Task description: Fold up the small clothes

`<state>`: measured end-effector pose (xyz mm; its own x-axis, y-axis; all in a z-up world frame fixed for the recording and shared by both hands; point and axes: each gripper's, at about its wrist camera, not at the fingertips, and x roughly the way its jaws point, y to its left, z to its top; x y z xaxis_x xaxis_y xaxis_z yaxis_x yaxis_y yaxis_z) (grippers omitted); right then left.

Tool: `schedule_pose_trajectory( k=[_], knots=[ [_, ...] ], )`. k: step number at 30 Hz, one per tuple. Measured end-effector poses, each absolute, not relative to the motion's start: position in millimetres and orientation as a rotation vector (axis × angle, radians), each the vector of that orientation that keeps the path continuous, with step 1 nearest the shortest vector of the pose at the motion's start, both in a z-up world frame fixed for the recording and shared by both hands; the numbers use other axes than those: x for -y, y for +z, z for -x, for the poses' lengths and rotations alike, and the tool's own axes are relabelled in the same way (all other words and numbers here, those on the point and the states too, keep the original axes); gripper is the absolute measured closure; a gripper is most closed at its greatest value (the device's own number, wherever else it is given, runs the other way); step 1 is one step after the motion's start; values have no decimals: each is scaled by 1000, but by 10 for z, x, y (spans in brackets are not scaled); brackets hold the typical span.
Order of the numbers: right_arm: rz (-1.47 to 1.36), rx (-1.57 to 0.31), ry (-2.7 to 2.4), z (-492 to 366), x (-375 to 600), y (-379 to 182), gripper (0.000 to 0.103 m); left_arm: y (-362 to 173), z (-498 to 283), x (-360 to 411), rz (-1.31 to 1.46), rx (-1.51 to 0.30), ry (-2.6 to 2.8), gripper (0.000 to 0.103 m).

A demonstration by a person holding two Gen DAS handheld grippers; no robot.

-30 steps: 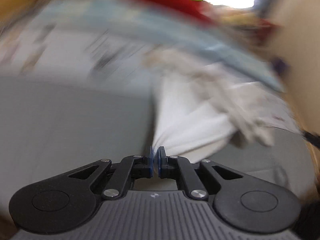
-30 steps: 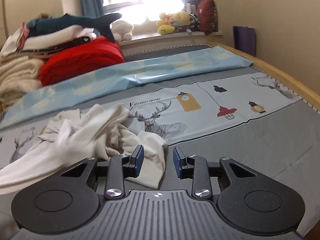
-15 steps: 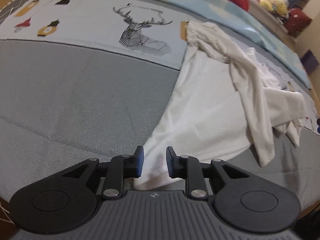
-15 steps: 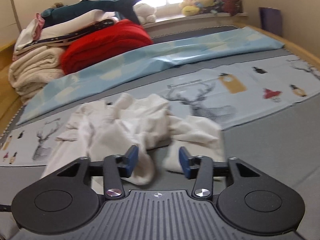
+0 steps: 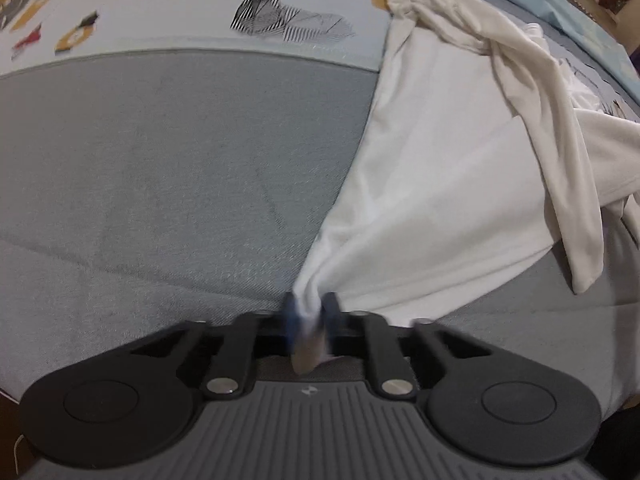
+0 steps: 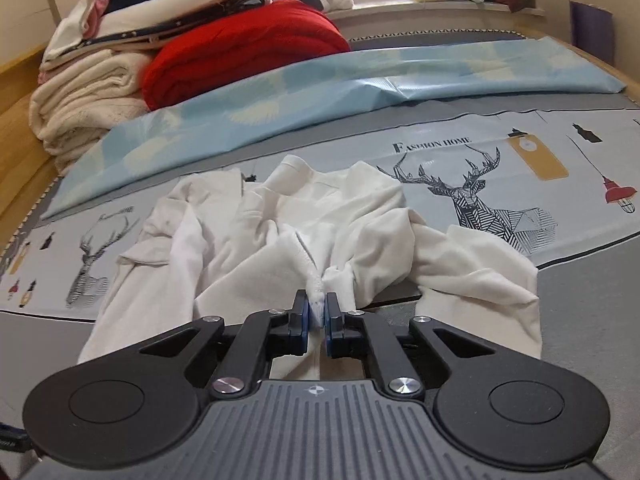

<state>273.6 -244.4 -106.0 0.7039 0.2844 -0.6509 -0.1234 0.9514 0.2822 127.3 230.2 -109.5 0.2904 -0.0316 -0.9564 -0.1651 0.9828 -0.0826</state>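
White garment (image 5: 448, 184) lies spread on the grey bed cover (image 5: 168, 184), far edge over the deer-print strip (image 5: 288, 20). Left wrist view: left gripper (image 5: 310, 314) jaws closing, near corner of the cloth pinched between them. Right wrist view: right gripper (image 6: 317, 314) jaws closing on a bunched fold of the crumpled garment (image 6: 280, 232); red blanket (image 6: 244, 52) and folded pile behind.

Left gripper (image 5: 308, 312) is sitting low at centre frame, angled steeply downward, jaws closing and pinching a corner of the white garment (image 5: 440, 184). Right gripper (image 6: 316, 312) is also sitting at lower centre, tilted gently down, jaws closing on a bunched fold of the same cloth.
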Motion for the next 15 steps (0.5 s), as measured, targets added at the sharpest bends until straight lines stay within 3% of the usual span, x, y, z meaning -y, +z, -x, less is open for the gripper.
schedule_pose_trajectory(
  k=[10, 13, 15],
  knots=[
    [-381, -574, 105, -1984, 3721, -367, 97, -581, -902, -1684, 162, -1071, -146, 96],
    [-374, -638, 112, -1698, 4045, -405, 97, -603, -727, -1650, 107, -1105, -157, 97],
    [-313, -781, 219, -1579, 4089, -551, 97, -707, -641, -1716, 72, -1167, -129, 98]
  ],
)
